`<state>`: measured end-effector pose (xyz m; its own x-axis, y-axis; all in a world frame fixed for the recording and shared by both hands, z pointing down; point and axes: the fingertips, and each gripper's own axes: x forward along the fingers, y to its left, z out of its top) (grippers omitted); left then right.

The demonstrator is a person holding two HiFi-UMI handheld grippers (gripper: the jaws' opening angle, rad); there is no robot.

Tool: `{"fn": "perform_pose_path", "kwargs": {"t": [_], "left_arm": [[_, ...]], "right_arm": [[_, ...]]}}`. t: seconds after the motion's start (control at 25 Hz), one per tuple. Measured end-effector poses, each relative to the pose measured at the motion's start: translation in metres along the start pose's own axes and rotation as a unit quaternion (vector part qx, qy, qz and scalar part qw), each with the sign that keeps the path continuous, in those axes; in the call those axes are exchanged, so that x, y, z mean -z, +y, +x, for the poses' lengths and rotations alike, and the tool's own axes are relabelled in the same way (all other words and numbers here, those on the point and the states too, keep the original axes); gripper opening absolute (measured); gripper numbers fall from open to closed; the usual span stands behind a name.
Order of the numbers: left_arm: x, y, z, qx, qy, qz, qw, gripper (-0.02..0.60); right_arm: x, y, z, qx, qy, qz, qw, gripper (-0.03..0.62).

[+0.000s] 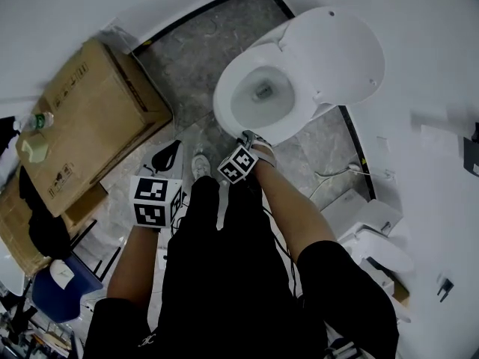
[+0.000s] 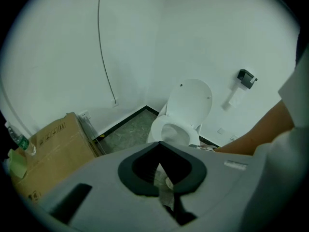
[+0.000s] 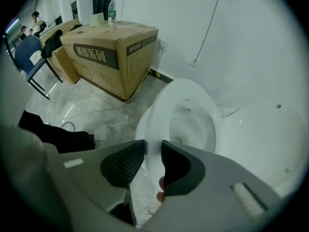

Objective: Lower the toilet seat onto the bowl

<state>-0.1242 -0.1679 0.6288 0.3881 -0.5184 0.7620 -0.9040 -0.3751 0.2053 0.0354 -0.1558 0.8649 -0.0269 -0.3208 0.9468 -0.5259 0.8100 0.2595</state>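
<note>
The white toilet seat (image 1: 227,96) lies flat on the bowl (image 1: 262,92), and the lid (image 1: 337,51) stands raised behind it. My right gripper (image 1: 251,137) is at the seat's front edge. In the right gripper view the seat's front rim (image 3: 166,105) runs between the dark pads (image 3: 126,164) of the right gripper (image 3: 153,151), whose jaws stand wide around it. My left gripper (image 1: 168,155) hangs lower left over the floor, away from the toilet. In its own view the left gripper (image 2: 160,144) is shut with nothing in it, and the seat (image 2: 161,124) lies beyond.
A large cardboard box (image 1: 90,118) with a bottle (image 1: 34,122) on it stands left of the toilet. A blue chair (image 1: 60,283) is at lower left. A white fixture (image 1: 374,230) sits on the floor at right. A paper holder (image 2: 246,77) hangs on the wall.
</note>
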Motion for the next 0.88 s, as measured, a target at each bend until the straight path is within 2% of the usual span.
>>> {"fn": "perform_pose_path", "kwargs": {"t": [0.2,0.52,0.72,0.88], "left_arm": [[0.016,0.008,0.013,0.011,0.006,0.012,0.9998,0.008],[0.037,0.02,0.027,0.004,0.013,-0.03,0.9994,0.008],[0.046,0.018,0.039,0.014,0.024,-0.032,0.9991,0.008],[0.049,0.012,0.05,0.025,0.029,-0.031,0.9988,0.008]], "right_arm": [[0.004,0.016,0.031,0.0,0.005,-0.013,1.0,0.13],[0.011,0.033,0.069,-0.029,0.02,-0.02,0.999,0.114],[0.014,0.039,0.088,-0.066,0.04,0.001,0.997,0.11],[0.015,0.042,0.1,-0.081,0.047,-0.005,0.996,0.107]]}}
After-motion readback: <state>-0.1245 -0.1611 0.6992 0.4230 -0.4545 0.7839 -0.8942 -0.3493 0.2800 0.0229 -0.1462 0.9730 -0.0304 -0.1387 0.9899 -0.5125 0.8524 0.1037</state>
